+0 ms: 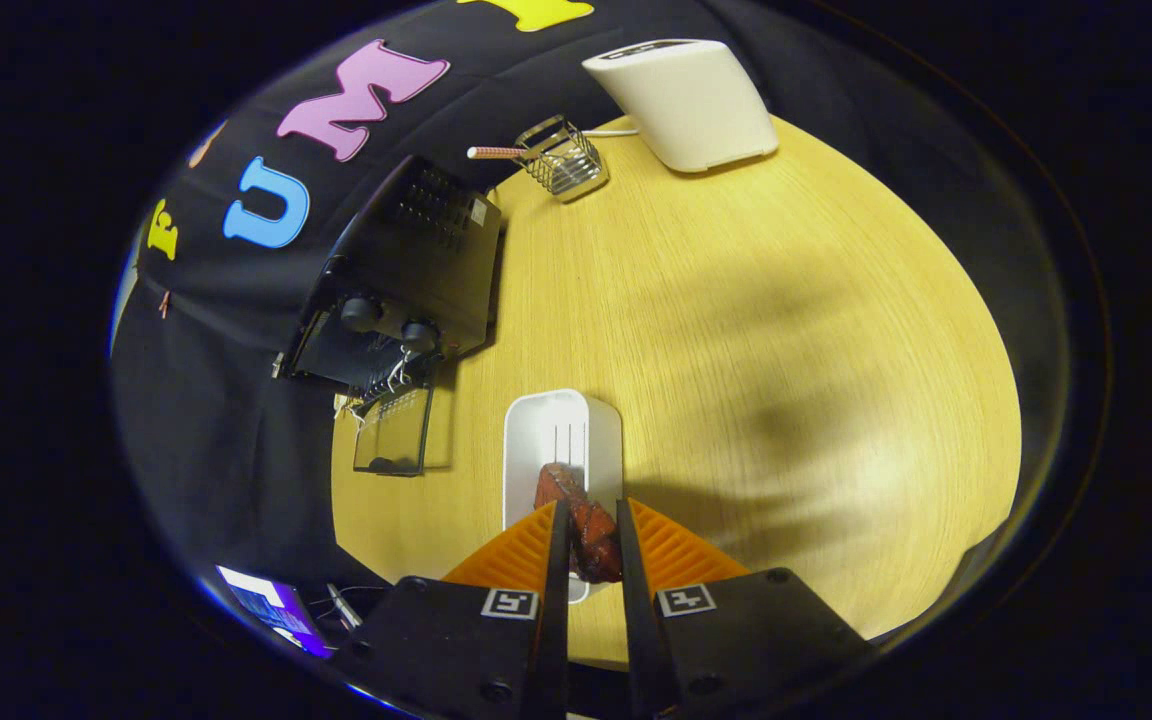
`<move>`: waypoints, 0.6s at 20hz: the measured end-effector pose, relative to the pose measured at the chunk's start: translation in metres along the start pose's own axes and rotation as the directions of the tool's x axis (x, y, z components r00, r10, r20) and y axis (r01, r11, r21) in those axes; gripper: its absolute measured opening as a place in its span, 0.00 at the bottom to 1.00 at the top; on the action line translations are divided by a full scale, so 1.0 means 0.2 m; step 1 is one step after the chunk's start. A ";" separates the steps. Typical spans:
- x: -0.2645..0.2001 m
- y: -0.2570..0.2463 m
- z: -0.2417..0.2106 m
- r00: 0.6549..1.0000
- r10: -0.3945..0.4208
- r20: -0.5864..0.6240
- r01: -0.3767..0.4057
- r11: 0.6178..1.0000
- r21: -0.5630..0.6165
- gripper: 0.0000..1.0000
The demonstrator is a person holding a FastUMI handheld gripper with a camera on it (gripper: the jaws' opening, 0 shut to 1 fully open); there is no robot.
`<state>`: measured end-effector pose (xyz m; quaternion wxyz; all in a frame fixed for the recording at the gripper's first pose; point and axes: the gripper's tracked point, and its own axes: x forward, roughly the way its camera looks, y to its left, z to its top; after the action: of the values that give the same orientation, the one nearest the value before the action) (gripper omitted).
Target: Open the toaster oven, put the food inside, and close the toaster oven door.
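Observation:
A dark red-brown piece of food (581, 520) sits between my two fingers, and my gripper (591, 515) is shut on it. It hangs just over the near end of a white rectangular tray (561, 430) on the wooden table (756, 330). Beyond the tray to the left stands the black toaster oven (406, 270) with two knobs. Its glass door (394, 432) is folded down open toward the table.
At the far side of the table stand a white bread toaster (686, 100) and a small wire basket (564, 158) with a striped straw. A lit screen (271, 605) and cables lie by the near left table edge.

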<state>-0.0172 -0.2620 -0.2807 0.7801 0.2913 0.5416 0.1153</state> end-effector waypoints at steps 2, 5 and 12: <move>-0.02 0.03 0.02 1.000 0.022 0.012 -0.022 0.999 0.045 0.21; -0.08 0.04 0.02 0.999 0.000 0.032 0.000 1.000 0.002 0.16; -0.27 0.25 0.04 0.982 -0.051 0.180 0.058 0.998 -0.036 0.16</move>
<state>-0.0241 -0.2515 -0.2084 0.8342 0.2694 0.4747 0.0786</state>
